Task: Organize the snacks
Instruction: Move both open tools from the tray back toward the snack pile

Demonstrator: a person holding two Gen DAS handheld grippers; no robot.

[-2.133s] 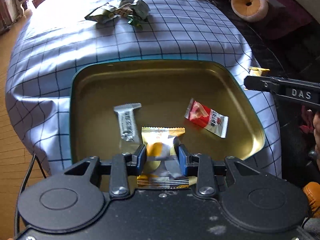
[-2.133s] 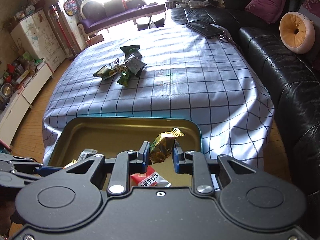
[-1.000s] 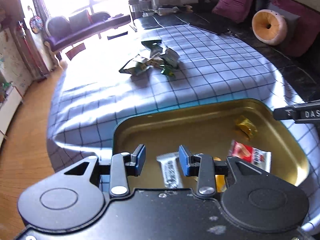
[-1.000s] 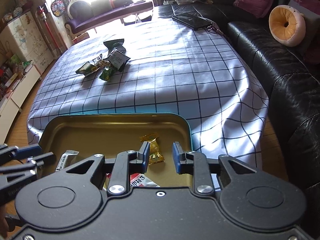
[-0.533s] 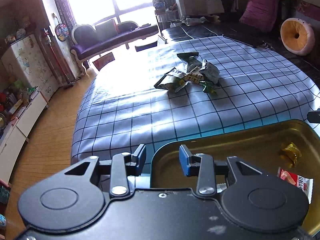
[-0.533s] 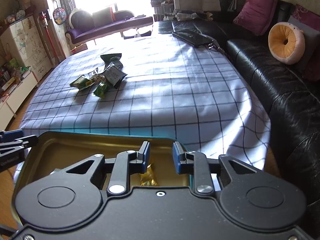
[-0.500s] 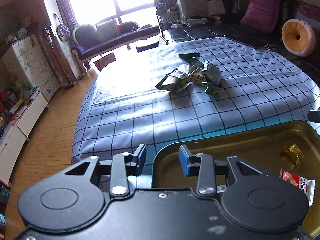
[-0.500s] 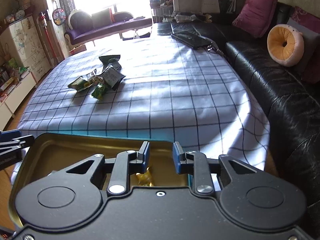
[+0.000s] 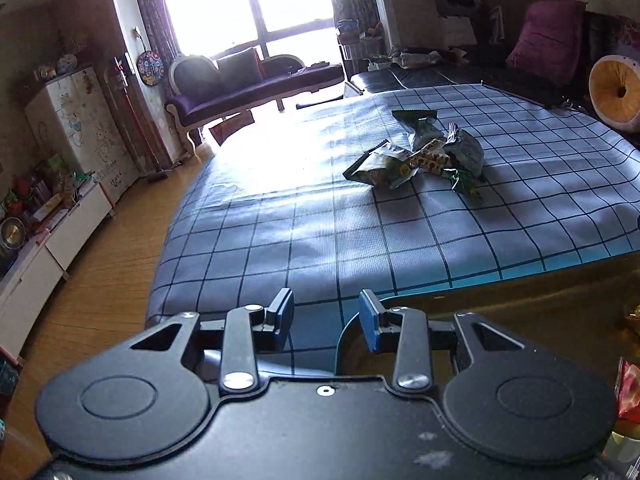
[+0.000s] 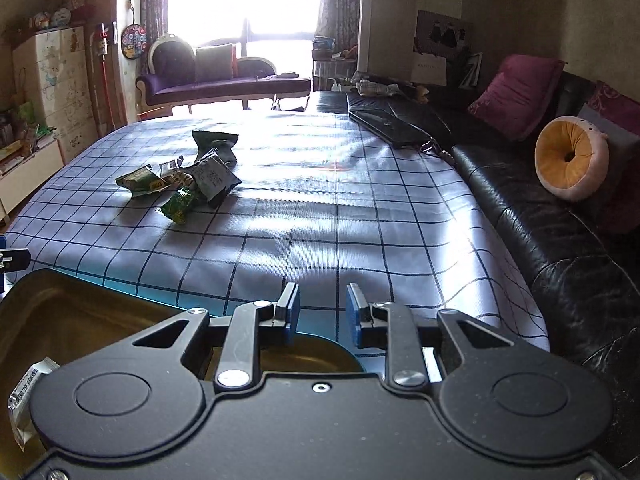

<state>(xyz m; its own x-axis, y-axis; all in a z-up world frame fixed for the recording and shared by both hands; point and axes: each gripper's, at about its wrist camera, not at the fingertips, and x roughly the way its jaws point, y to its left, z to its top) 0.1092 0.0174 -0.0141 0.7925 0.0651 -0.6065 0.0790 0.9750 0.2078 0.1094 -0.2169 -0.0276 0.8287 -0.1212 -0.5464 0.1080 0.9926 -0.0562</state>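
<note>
- some snacks lie in the tin [image 10: 92, 300]
- a pile of packets [image 9: 420, 156] waits on the table [image 9: 280, 248]
- left gripper [image 9: 326, 316] and right gripper [image 10: 322, 312]: jaws apart, empty

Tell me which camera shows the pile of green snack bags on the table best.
The left wrist view: the pile of green snack bags lies nearer and larger. The right wrist view shows it smaller, off to the left.

Left tool [image 9: 326, 316] released orange snack, right tool [image 10: 322, 312] dropped gold snack into tin [image 10: 60, 304]; both lifted, empty.
</note>
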